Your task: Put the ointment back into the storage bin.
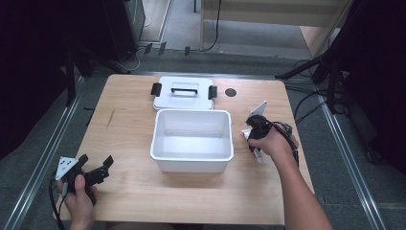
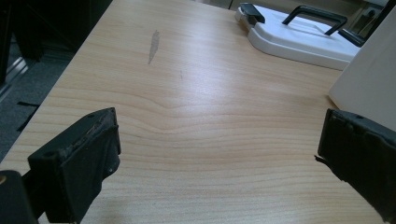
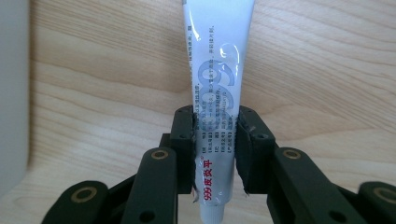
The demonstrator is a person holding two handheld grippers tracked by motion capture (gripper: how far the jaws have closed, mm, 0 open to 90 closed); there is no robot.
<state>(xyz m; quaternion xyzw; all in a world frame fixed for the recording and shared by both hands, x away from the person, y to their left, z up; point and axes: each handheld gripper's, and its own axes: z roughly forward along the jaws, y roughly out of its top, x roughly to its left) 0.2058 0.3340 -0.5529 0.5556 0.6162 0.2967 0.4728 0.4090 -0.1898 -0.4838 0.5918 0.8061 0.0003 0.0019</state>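
right claw (image 3: 215,140) shut tight on white tube (image 3: 217,93), just right of white box (image 1: 191,139). left claw (image 1: 95,168) wide open, holding nothing, well left of box. grab step done, it seems. next: lift tube, carry over box, drop in.

A white bin (image 1: 191,139) stands open at the middle of the high view on the wooden surface (image 1: 129,187). Just above it in the frame lies a white lid (image 1: 165,96) with a black handle (image 1: 185,89) and black clips at both ends. A dark round spot (image 1: 231,92) sits right of the lid. A grey streak (image 1: 110,118) marks the surface at left.
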